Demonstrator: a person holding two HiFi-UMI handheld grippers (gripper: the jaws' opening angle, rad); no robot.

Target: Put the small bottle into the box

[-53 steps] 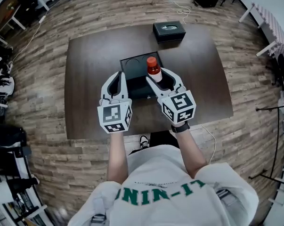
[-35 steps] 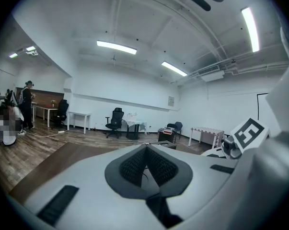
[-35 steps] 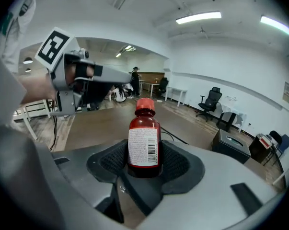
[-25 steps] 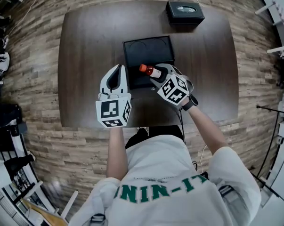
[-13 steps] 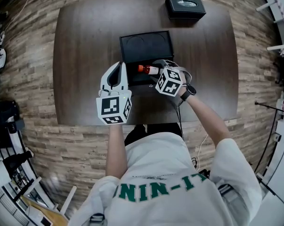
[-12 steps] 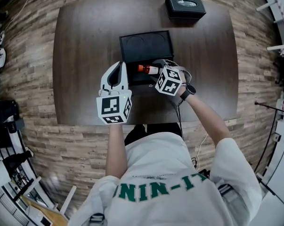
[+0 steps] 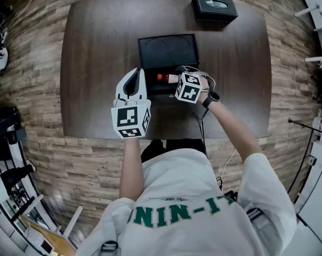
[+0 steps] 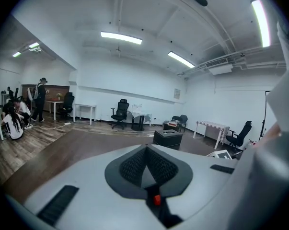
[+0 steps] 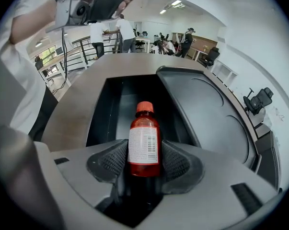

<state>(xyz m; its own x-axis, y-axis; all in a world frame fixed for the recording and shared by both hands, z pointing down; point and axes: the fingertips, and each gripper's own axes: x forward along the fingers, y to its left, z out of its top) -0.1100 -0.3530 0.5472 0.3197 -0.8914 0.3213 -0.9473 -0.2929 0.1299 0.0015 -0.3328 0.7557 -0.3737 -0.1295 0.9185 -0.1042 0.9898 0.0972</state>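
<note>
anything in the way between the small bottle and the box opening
Nothing visible. The right gripper holds the small bottle right over the open compartment of the box, where no other object shows; its lid lies open to one side.

A wood-plank floor (image 7: 38, 63) surrounds the dark brown worktop (image 7: 96, 47). White walls (image 8: 134, 80), long ceiling lights (image 8: 120, 37), and black office chairs (image 8: 120, 116) stand beyond.

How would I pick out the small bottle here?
On the dark brown table, find the open black box at its middle. Over it, the right gripper clamps the small bottle: the only red thing there, with an orange cap and white label.
</note>
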